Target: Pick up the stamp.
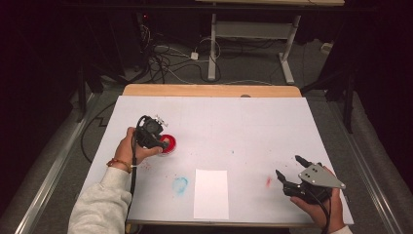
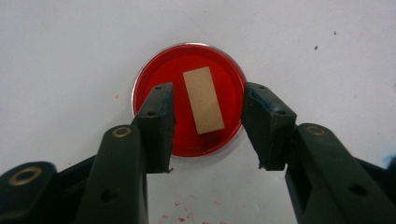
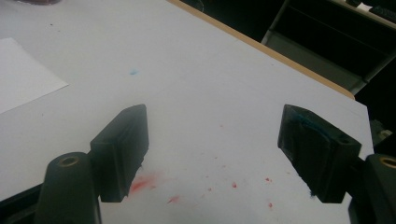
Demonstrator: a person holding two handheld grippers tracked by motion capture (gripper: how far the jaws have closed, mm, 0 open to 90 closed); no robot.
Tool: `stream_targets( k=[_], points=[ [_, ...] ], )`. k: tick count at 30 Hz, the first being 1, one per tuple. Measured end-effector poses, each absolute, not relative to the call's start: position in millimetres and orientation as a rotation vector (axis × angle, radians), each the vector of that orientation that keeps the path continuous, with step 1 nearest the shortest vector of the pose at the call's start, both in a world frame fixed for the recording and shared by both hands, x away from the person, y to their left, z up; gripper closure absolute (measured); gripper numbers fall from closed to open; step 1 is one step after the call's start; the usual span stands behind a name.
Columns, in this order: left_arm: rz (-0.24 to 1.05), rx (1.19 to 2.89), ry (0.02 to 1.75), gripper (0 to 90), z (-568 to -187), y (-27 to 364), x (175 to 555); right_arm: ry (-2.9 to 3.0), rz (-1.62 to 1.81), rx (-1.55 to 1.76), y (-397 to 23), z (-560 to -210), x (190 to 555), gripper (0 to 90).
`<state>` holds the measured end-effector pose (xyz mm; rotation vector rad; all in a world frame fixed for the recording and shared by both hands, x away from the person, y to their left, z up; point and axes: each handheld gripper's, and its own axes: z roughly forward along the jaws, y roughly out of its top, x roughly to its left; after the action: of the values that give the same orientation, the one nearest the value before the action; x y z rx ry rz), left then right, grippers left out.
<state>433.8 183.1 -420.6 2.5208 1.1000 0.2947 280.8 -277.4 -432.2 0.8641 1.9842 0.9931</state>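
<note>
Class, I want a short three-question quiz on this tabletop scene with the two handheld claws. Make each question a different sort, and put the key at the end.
1. True or false: the left claw is shut on the tan strip.
2. Multiple choice: the tan strip lies in A) a red dish, B) a blue smear, C) the white sheet.
3. Fill in: the stain on the table nearest the right claw is coloured ____.

Key
1. False: its jaws stand open on either side of the strip, above the red dish.
2. A.
3. Red: the red stain; the blue smear lies left of the white sheet.
</note>
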Motion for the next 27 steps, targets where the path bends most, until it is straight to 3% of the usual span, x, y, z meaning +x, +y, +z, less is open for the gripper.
stream_targets(
  k=[18, 27],
  points=[
    [0.313, 2.552, 1.128, 73.3, -433, 176, 445, 1.957, 0.961, 0.856, -278, -432, 280, 26.3],
    [0.336, 2.505, 1.128, 73.6, -425, 182, 441, 1.953, 0.953, 0.849, -278, -431, 279, 26.0]
  ],
)
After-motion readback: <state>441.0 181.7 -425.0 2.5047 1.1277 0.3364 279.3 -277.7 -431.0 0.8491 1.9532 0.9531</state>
